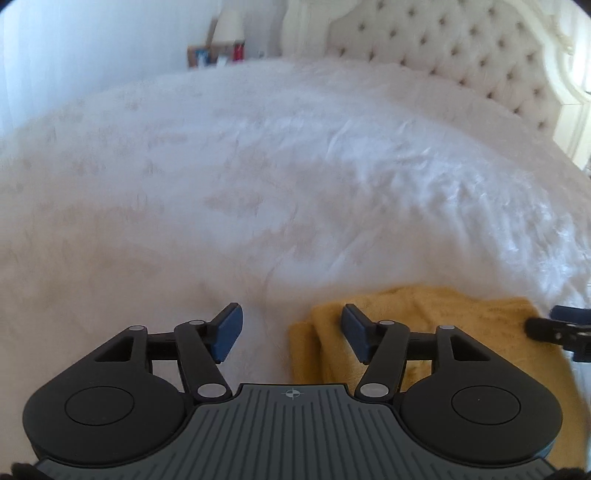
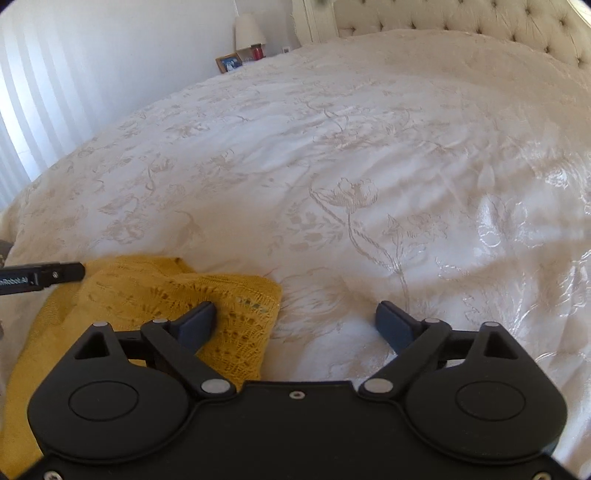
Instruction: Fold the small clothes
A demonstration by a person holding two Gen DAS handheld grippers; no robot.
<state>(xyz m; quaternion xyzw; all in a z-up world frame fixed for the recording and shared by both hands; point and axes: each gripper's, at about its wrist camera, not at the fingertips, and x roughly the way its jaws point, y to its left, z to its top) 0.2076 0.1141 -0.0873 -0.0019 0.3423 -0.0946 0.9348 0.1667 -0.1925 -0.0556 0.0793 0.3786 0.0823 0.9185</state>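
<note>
White bedspread point(image 2: 332, 147) holds yellow knit point(image 2: 155, 291), partly hidden behind both gaping grippers point(image 1: 291, 334) point(image 2: 297, 323)

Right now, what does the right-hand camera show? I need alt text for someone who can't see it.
An open gripper hovers over the right edge of a yellow knitted garment lying on a white flowered bedspread. The other gripper pokes in from the left; a lamp and tufted headboard stand beyond.
</note>
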